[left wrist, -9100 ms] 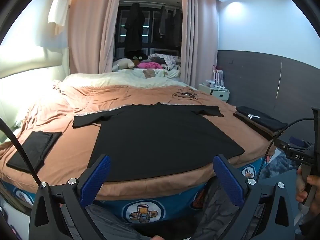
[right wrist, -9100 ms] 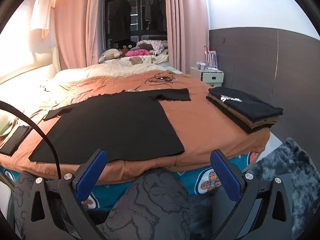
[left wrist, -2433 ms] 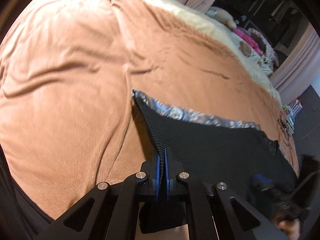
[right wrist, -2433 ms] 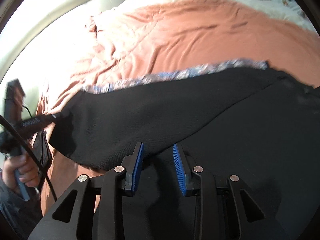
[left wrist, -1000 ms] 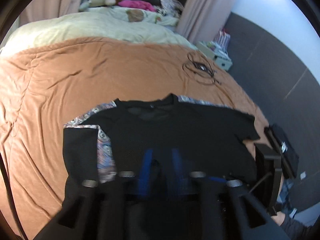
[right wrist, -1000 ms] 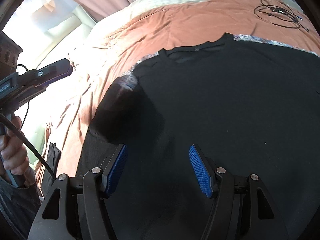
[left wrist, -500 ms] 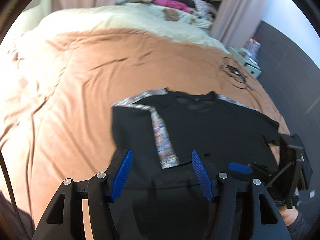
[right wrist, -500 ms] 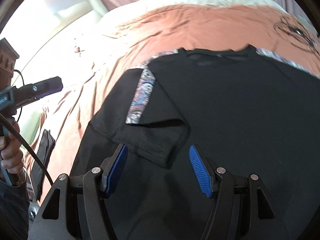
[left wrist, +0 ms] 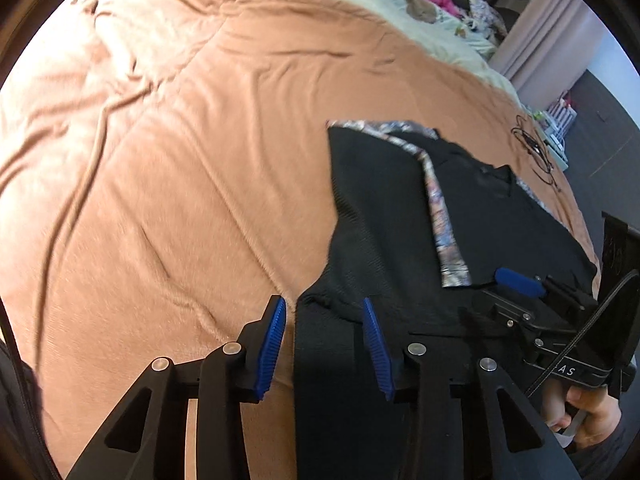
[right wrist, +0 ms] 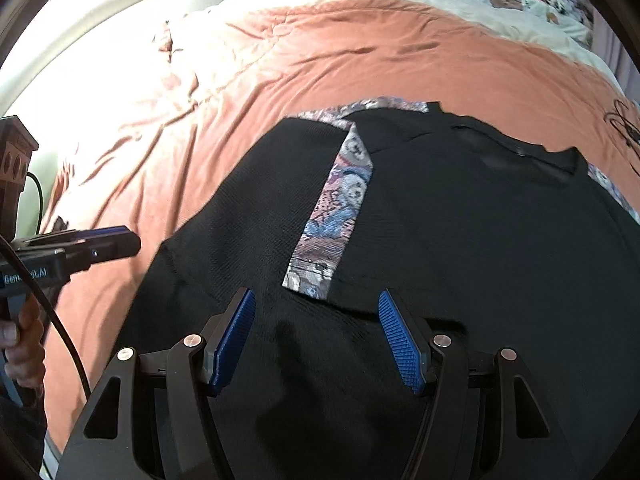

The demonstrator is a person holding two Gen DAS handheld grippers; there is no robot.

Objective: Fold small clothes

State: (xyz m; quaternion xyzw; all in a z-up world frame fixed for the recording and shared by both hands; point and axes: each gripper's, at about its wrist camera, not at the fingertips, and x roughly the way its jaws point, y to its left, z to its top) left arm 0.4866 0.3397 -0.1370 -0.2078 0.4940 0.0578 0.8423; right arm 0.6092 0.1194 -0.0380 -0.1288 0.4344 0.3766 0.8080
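Over the black shirt [right wrist: 460,240] on an orange blanket [left wrist: 180,160], both grippers' fingers [left wrist: 272,340] [right wrist: 400,344] gape, holding nothing.

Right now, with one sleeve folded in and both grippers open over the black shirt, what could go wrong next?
1. The folded sleeve lies loose on the black shirt; dragging a side fold could flip it back open.
2. The left gripper straddles the shirt's side edge, so closing there might also pinch the orange blanket.
3. The right gripper hovers near the sleeve's cuff and could snag it.
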